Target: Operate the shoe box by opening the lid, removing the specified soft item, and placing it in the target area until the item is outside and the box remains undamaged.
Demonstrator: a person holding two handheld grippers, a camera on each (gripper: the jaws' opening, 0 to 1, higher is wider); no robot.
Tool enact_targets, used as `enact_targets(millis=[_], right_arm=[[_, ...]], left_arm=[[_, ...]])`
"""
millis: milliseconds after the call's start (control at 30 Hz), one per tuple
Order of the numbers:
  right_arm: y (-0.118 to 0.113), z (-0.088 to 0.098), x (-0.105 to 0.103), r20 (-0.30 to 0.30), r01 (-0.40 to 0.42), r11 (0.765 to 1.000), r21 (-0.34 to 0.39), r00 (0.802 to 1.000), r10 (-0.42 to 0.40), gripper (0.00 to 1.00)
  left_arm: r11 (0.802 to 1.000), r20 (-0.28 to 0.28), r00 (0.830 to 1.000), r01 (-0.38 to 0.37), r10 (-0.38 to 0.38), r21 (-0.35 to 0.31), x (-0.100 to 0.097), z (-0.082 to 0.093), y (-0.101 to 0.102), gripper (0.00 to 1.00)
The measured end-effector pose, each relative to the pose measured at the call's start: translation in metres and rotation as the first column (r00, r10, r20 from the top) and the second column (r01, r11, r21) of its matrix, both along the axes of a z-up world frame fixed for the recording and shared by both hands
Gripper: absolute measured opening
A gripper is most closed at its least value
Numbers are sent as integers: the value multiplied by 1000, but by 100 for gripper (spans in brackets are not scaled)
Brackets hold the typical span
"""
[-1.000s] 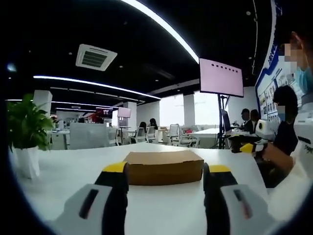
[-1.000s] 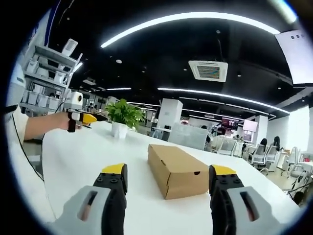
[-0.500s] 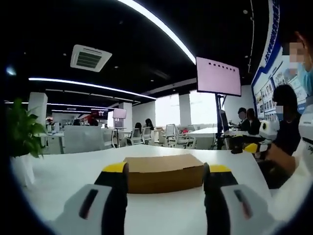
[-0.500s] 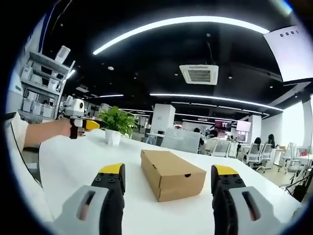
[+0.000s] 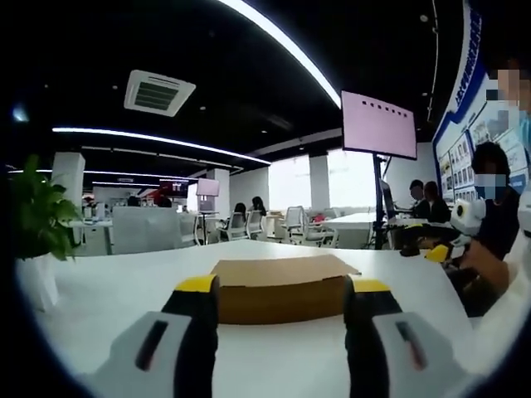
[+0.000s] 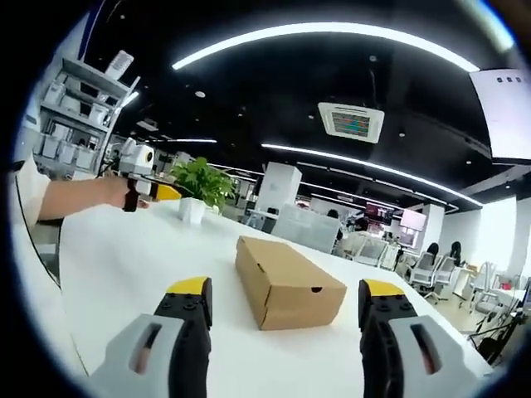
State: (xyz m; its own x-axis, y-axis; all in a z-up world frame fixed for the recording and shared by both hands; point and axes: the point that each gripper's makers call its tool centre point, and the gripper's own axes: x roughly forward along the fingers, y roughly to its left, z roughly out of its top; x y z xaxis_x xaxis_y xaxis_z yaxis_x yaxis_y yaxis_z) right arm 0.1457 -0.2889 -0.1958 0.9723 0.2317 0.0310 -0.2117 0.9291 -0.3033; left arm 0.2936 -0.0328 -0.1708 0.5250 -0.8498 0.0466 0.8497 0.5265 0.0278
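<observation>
Now, going left to right: a potted plant (image 5: 37, 224) stands at the bench's (image 5: 108, 282) left edge, and the closed cardboard shoe box (image 5: 282, 286) lies mid-bench, seen between the jaws of the left gripper (image 5: 282, 286), which are spread wide and hold nothing. Compared with a second ago the box sits marginally nearer and the view has shifted slightly; the lid is still shut. From the other side, the right gripper (image 6: 284, 290) is equally wide open and empty, with the box just ahead. Judging by this, both grippers are only approaching; opening hasn't begun.
</observation>
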Motion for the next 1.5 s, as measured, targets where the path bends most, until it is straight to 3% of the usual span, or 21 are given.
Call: enact_targets(millis=[133, 200, 300, 433, 633, 767, 867, 1000, 1200, 1333, 1400, 1500], right_arm=[[4, 1, 0, 5, -23, 999, 34, 1000, 23, 73], [4, 0, -1, 9, -27, 999, 34, 1000, 27, 73], [3, -2, 0, 1, -26, 999, 34, 1000, 26, 73], [2, -4, 0, -3, -24, 999, 45, 1000, 24, 73], [1, -4, 0, -3, -26, 999, 43, 1000, 26, 73], [1, -3, 0, -1, -25, 999, 43, 1000, 25, 73], [1, -1, 1, 4, -27, 998, 59, 1000, 26, 73], [-1, 8, 0, 26, -40, 989, 146, 999, 37, 77], [-4, 18, 5, 45, -56, 974, 219, 998, 47, 80], [-5, 19, 9, 42, -42, 976, 215, 999, 33, 80], [-2, 18, 10, 32, -49, 977, 207, 999, 43, 80], [7, 27, 6, 67, -94, 971, 219, 994, 81, 85]], left_arm=[[999, -1, 1000, 6, -6, 32, 3, -8, 0, 64], [995, -28, 999, -33, 36, 91, 11, -21, 6, 65], [996, -24, 999, -22, 25, 84, 12, -21, 5, 63], [998, -31, 999, -27, 29, 60, 19, -18, 5, 69], [995, -20, 1000, -20, 22, 94, 28, -12, 0, 71], [998, -57, 998, 16, -12, 66, 32, -7, -4, 76], [1000, -109, 994, 9, -12, -28, 33, -6, -5, 75], [1000, -91, 996, 4, -4, -5, 34, -13, -8, 75], [998, -86, 995, 49, -53, -48, 37, -9, -9, 75], [997, -79, 994, 73, -73, -1, 34, -21, -10, 76], [997, -80, 994, 80, -81, -6, 38, -20, -9, 76], [995, -86, 992, 97, -96, 8, 41, -17, -12, 72]])
